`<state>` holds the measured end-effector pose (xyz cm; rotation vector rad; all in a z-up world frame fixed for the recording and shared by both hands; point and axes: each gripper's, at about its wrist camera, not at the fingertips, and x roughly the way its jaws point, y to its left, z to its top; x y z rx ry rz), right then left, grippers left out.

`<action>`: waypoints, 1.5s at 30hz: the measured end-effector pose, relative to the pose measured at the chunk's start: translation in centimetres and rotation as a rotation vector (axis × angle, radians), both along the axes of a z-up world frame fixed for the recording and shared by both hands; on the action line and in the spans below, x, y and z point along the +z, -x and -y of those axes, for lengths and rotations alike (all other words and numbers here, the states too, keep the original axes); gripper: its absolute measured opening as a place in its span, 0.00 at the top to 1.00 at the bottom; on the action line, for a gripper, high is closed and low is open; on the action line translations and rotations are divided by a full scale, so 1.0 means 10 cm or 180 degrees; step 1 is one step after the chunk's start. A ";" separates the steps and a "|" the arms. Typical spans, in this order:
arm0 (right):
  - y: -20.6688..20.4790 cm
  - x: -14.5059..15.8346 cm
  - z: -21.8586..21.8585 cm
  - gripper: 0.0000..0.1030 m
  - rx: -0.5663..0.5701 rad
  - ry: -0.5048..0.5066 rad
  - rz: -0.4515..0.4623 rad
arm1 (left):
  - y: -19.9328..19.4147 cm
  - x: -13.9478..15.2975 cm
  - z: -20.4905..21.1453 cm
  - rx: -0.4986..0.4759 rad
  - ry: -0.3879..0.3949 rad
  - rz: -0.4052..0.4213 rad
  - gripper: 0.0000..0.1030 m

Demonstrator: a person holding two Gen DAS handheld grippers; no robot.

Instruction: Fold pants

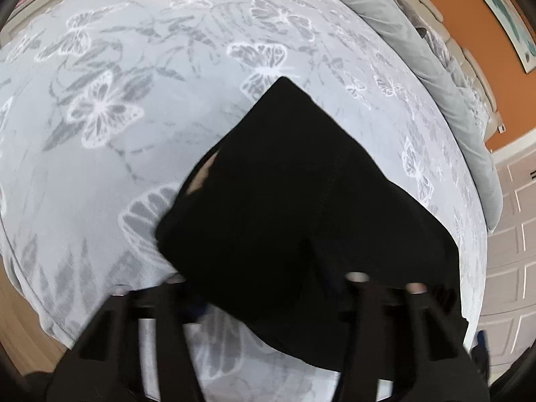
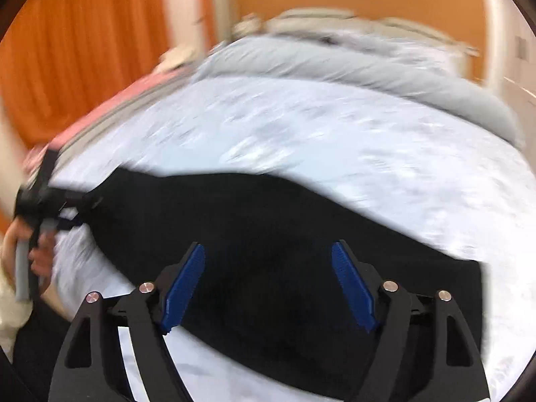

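Observation:
Black pants (image 1: 294, 194) lie on a light grey bed cover with white butterflies (image 1: 100, 107). In the left wrist view the cloth drapes over my left gripper (image 1: 268, 288) and hides its fingertips, so its state does not show. In the right wrist view my right gripper (image 2: 268, 281) is open, its blue pads (image 2: 182, 288) spread wide just above the pants (image 2: 268, 221). The left gripper (image 2: 50, 201) shows at the far left of that view, at the end of the pants, held by a hand. The right wrist view is blurred.
A rolled grey duvet (image 1: 418, 50) lies along the head of the bed. Orange walls (image 2: 83, 50) stand behind. A white panelled door (image 1: 512, 251) is at the right. A pink object (image 2: 134, 97) lies beside the bed.

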<state>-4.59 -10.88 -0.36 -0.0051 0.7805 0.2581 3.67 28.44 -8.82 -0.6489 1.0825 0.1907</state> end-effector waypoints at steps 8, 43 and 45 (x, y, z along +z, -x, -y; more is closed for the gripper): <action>-0.05 -0.03 1.31 0.26 -0.1183 -0.0492 -0.0272 | 0.07 0.66 0.59 -0.0229 -0.0475 0.0681 0.83; -1.18 -0.78 -0.83 0.16 -0.0092 -0.0579 -0.0968 | 0.31 0.84 0.64 -0.0415 -0.1440 0.0835 0.05; -1.15 -0.81 -0.86 0.45 -0.0001 -0.0512 -0.0836 | 0.31 0.82 0.58 -0.0418 -0.1494 0.0828 0.05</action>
